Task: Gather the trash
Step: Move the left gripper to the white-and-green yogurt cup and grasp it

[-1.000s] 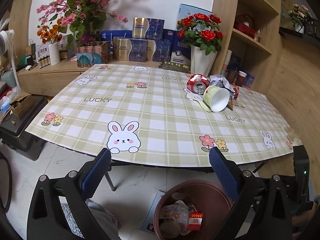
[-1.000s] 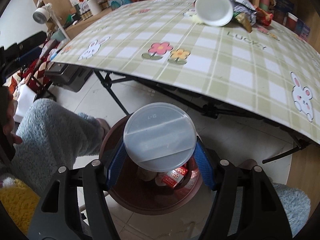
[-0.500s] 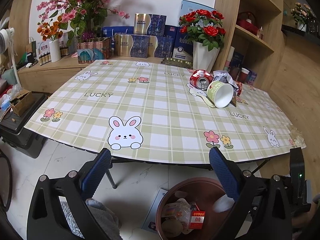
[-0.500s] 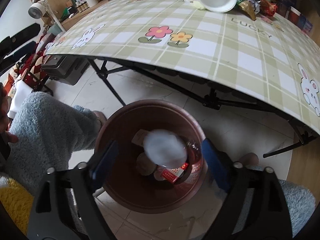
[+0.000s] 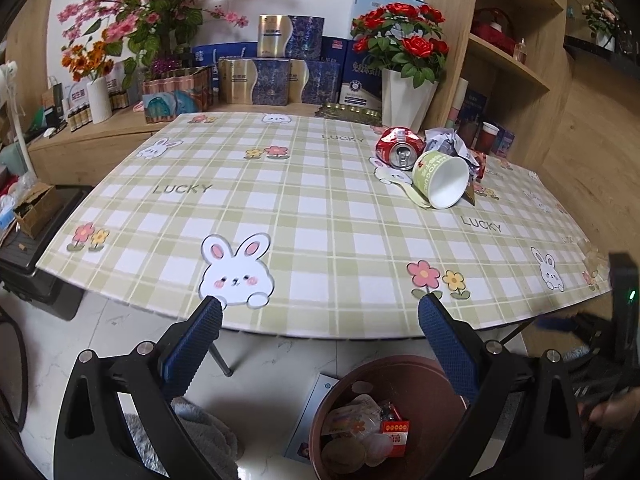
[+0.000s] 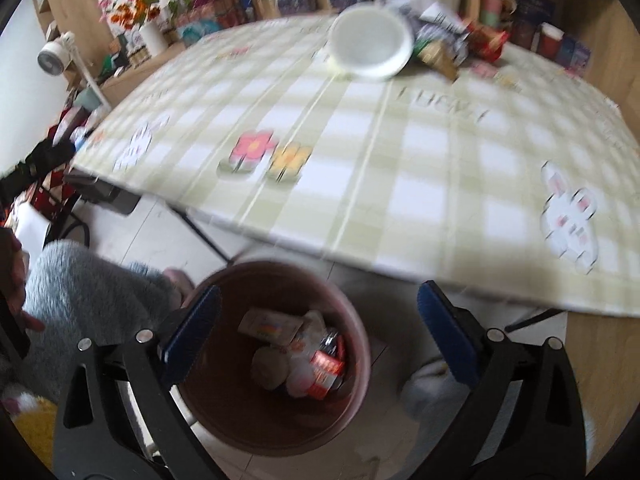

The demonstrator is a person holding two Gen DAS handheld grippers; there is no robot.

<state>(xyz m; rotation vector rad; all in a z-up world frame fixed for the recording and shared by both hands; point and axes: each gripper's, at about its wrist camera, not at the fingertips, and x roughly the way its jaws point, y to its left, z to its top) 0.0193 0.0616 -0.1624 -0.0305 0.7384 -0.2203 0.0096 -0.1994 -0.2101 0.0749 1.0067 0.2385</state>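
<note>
Trash bin [image 6: 352, 360] under rt tongs [image 6: 318, 344] (opening, empty); lt tongs [image 5: 320, 344] spread, empty.

R tool [image 6: 318, 340] jaws opening, empty, over bin [image 6: 224, 420] w/ trash; cup [image 6: 370, 46] on table [image 6: 400, 184].

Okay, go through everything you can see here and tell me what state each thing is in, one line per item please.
Paper cup: tipped on its side, mouth toward the camera.
Soda can: on its side, crushed, behind the cup.
Crumpled wrappers: piled behind the cup.
Trash bin: on the floor, partly filled.
Right gripper: over the bin, fingers opening, nothing between them.
Left gripper: open, empty.
</note>
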